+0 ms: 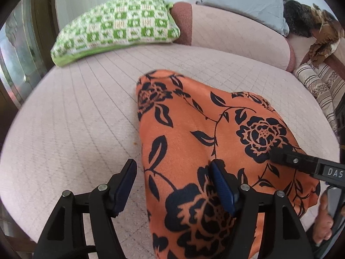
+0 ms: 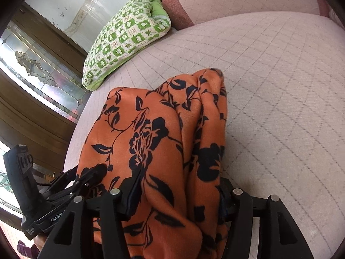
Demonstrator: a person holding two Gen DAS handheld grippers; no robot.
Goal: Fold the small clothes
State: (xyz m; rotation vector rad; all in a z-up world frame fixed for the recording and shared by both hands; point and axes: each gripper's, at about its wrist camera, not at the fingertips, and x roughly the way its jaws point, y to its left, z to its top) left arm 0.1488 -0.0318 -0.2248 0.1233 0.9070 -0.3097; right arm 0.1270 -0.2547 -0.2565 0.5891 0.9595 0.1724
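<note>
The left wrist view shows an orange cloth [image 1: 194,142] with black flowers lying on a pale pink bed [image 1: 75,118]. The left hand-held gripper [image 1: 174,185] sits at the near end of the cloth. Its two fingers are spread wide. One blue pad [image 1: 222,187] rests on top of the cloth, and the other finger hangs over the bare bed just beside the cloth. It is not pinching anything.

The right hand-held gripper [image 1: 280,153] comes in over the right side of the cloth, and part of a hand [image 1: 323,220] shows below it.

In the right wrist view the cloth [image 2: 151,140] is bunched up in thick folds between the right hand-held gripper's [image 2: 179,196] two fingers. The left finger [image 2: 133,192] touches the cloth. The other finger is mostly hidden by the folds, so I cannot tell if the cloth is pinched.

A green and white pillow [image 1: 116,26] lies far behind the cloth, at the back edge of the bed.
</note>
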